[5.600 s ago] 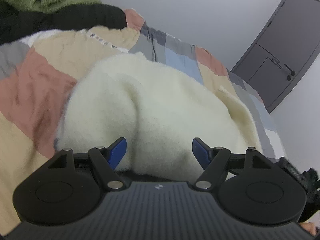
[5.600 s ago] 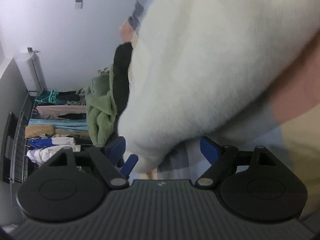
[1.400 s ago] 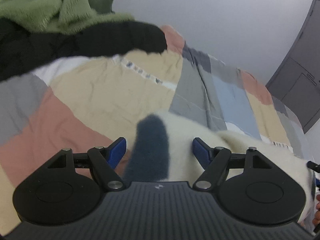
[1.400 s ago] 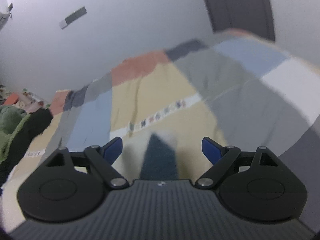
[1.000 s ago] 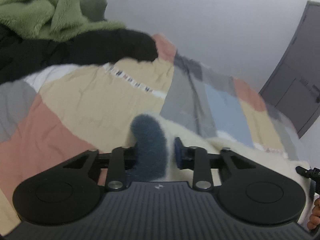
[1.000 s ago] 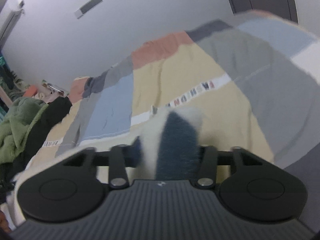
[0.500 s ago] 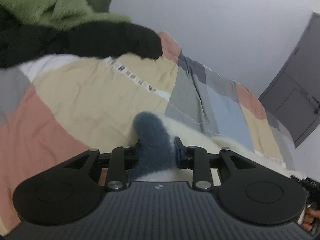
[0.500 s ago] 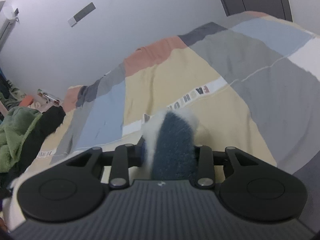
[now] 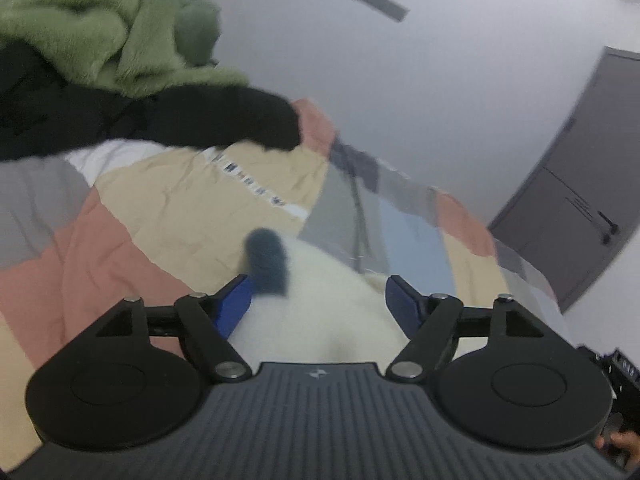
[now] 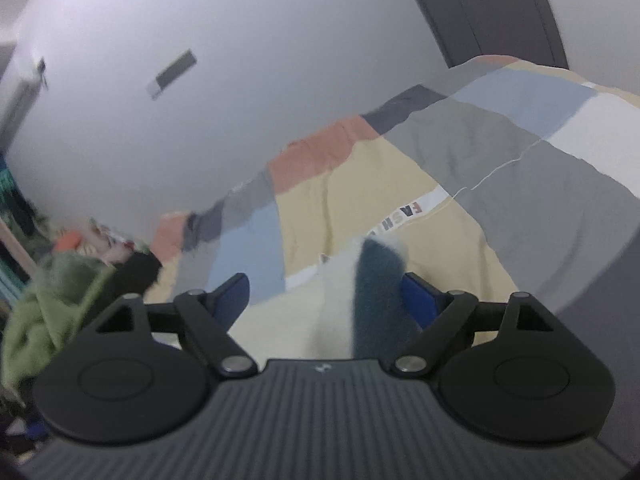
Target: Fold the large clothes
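Cream fleece garment [image 9: 320, 320] between the left gripper's [image 9: 320, 300] opening jaws.

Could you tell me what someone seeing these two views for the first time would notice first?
Most striking is the fluffy cream garment with dark blue trim, lying on the patchwork bedspread right in front of both grippers. The left gripper and right gripper are opening around it. Next comes the green fleece heaped on black clothes at the bed's far edge.

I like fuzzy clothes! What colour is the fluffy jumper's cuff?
The cuff is dark teal-blue, on a cream jumper. Right wrist view shows it best.
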### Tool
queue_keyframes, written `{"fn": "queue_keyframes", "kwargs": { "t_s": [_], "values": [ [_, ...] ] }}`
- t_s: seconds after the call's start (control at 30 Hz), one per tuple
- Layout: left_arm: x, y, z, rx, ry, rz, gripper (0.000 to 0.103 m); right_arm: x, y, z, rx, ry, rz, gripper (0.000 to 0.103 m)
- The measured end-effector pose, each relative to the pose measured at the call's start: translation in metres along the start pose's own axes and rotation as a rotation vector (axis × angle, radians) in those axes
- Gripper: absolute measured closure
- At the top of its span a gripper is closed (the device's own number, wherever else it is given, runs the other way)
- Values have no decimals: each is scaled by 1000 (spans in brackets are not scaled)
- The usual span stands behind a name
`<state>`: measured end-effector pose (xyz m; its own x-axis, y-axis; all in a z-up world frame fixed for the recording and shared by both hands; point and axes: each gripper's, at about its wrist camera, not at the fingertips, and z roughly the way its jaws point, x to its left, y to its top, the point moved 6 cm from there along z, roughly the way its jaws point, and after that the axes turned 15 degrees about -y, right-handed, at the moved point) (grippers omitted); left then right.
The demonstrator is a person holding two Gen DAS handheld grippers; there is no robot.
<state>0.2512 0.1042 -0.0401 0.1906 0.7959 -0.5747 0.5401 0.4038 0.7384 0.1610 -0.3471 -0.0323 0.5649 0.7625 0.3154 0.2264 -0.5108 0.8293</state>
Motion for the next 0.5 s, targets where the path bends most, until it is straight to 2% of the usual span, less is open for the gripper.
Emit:
{"fn": "queue_keyframes", "kwargs": {
  "t_s": [0.1, 0.23, 0.3, 0.37, 0.43, 0.5],
  "values": [
    [-25, -15, -22, 1, -41, 14, 21, 2, -10, -28, -15, 59, 52, 18],
    [-47, -42, -32, 32, -105, -35, 18, 18, -27, -55, -1, 102, 15, 18],
    [-47, -55, -26, 86, -141, -95, 17, 22, -40, -61, 61, 157, 45, 18],
    [-34, -68, -15, 135, -128, -207, 17, 23, -59, -60, 163, 214, 92, 18],
    [-21, -78, -4, 175, -121, -300, 17, 21, -78, -53, 250, 222, 120, 18],
    [-7, -87, 4, 184, -155, -417, 17, 20, -93, -39, 338, 215, 152, 17]
  ]
}}
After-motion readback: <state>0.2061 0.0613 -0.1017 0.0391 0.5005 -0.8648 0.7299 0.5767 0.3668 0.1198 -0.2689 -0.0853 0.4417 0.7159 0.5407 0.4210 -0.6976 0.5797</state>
